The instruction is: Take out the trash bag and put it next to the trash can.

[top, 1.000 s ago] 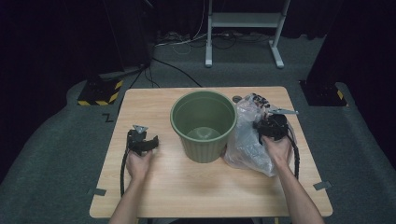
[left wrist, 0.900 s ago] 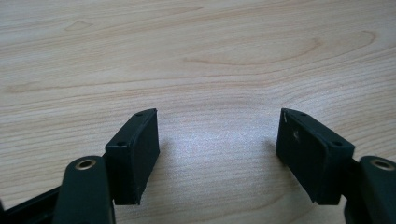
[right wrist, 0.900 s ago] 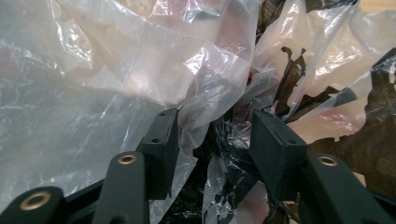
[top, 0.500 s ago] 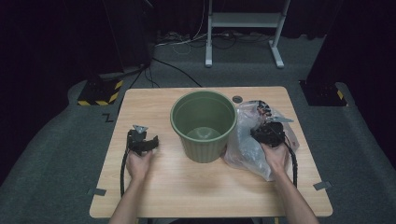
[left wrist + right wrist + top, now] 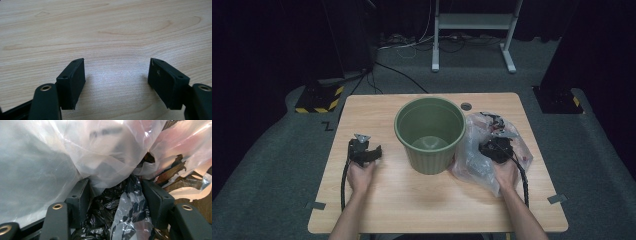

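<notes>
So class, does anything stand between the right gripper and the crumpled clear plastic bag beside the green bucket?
Nothing visible does. The right gripper is already down in the crumpled clear plastic bag, with plastic folds between its jaws, which have just been opening. The green plastic bucket stands to the bag's left on the wooden table.

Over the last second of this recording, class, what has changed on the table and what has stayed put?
The right gripper has sunk lower onto the clear plastic bag, and its jaws have just been opening, with crumpled plastic between them; the bag's top has slumped with it. The left gripper stayed open over bare table, and the green bucket did not move.
</notes>
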The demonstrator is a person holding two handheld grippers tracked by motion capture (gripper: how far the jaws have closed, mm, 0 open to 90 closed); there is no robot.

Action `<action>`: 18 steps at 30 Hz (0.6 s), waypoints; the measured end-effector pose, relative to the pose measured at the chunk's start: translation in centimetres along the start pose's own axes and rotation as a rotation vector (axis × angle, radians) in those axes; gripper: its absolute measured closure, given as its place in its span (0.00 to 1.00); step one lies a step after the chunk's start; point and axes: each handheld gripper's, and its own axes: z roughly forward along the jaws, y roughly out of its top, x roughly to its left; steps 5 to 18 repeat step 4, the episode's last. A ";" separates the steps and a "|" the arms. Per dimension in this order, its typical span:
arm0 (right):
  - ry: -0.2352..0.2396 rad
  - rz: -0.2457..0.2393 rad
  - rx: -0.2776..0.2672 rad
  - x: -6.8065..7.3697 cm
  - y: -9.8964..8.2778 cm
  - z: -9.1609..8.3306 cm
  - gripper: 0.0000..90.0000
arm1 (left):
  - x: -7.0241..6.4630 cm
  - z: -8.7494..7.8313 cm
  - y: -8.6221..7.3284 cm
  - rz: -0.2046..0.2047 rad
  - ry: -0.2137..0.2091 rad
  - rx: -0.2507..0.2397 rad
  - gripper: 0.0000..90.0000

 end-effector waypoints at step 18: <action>-0.024 -0.021 -0.007 0.3 -0.1 0.1 0.45 | 0.0 0.0 0.0 0.000 0.000 0.000 0.33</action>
